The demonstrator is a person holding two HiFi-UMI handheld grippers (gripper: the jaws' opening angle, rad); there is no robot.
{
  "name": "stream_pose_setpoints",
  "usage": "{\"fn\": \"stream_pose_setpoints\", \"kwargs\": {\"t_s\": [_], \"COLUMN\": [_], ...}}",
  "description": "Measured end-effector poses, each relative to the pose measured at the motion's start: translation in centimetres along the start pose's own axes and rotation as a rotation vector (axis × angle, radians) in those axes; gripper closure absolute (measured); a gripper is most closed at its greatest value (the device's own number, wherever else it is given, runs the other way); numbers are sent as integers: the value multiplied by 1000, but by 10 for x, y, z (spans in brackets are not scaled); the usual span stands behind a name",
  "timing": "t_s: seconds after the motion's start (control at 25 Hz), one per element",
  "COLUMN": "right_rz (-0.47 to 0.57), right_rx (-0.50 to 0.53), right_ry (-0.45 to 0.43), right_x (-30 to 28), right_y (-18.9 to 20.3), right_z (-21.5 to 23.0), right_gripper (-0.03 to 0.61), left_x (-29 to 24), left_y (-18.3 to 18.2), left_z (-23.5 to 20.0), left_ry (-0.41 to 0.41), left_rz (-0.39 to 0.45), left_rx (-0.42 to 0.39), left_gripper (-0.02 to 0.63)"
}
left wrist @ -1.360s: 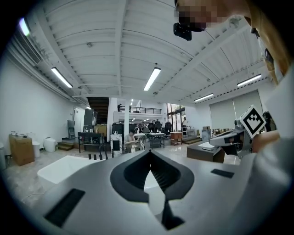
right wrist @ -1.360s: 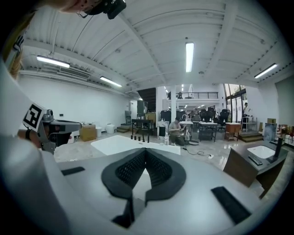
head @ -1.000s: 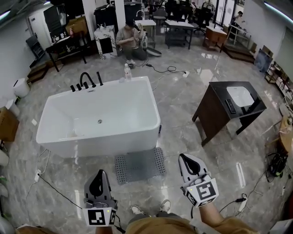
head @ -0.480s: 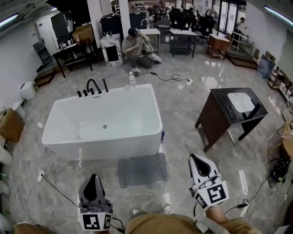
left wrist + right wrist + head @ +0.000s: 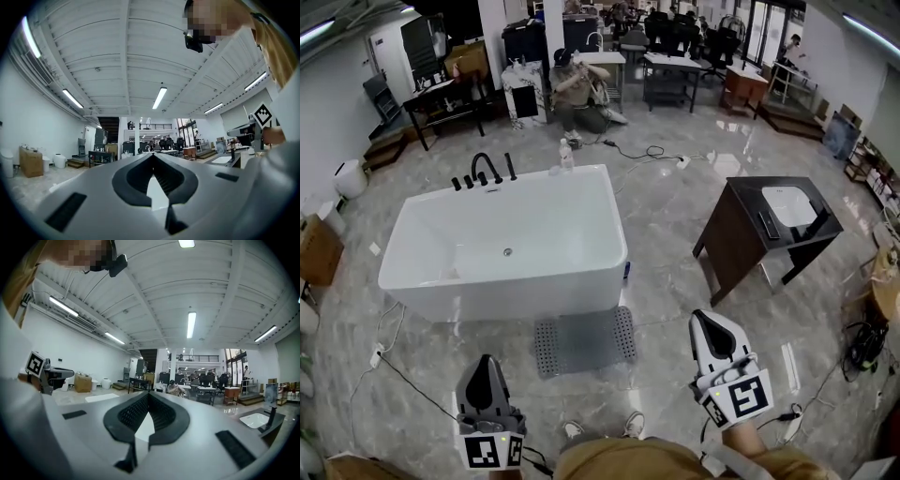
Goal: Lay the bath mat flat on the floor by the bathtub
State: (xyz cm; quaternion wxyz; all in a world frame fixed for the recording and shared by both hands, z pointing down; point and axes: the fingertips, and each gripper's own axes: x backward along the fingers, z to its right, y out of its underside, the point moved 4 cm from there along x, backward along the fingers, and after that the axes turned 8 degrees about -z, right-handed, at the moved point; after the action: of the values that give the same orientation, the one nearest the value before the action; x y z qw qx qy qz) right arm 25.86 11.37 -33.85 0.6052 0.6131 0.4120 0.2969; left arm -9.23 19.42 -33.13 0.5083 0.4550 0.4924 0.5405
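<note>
My left gripper (image 5: 485, 361) and right gripper (image 5: 705, 318) sit slightly wider apart than a second ago, both with jaws pressed together on nothing, while the grey bath mat (image 5: 584, 339) stays flat on the floor just beside the near wall of the white bathtub (image 5: 502, 300). My shoes (image 5: 633, 424) stand just short of the mat. A dark sink cabinet (image 5: 741, 246) is off to the right, a cable (image 5: 412, 384) trails across the tiles on the left, and a crouching person (image 5: 577, 89) is beyond the tub.

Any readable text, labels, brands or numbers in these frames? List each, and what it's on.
No readable text in any view.
The left marker cube on the left gripper: square pattern only, no letters.
The right marker cube on the right gripper: same.
Any print in the background is too small to read.
</note>
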Motion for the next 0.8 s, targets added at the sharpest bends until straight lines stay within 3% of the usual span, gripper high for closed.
{"fn": "stream_pose_setpoints", "kwargs": {"t_s": [0.8], "right_rz": [2], "right_rx": [-17], "right_ry": [35], "right_x": [8], "right_y": [4], "right_z": [-16], "right_gripper": [575], "left_x": [1], "left_y": [-11], "left_z": [2], "left_ry": [49], "left_rz": [24], "left_rx": [-35], "left_gripper": [611]}}
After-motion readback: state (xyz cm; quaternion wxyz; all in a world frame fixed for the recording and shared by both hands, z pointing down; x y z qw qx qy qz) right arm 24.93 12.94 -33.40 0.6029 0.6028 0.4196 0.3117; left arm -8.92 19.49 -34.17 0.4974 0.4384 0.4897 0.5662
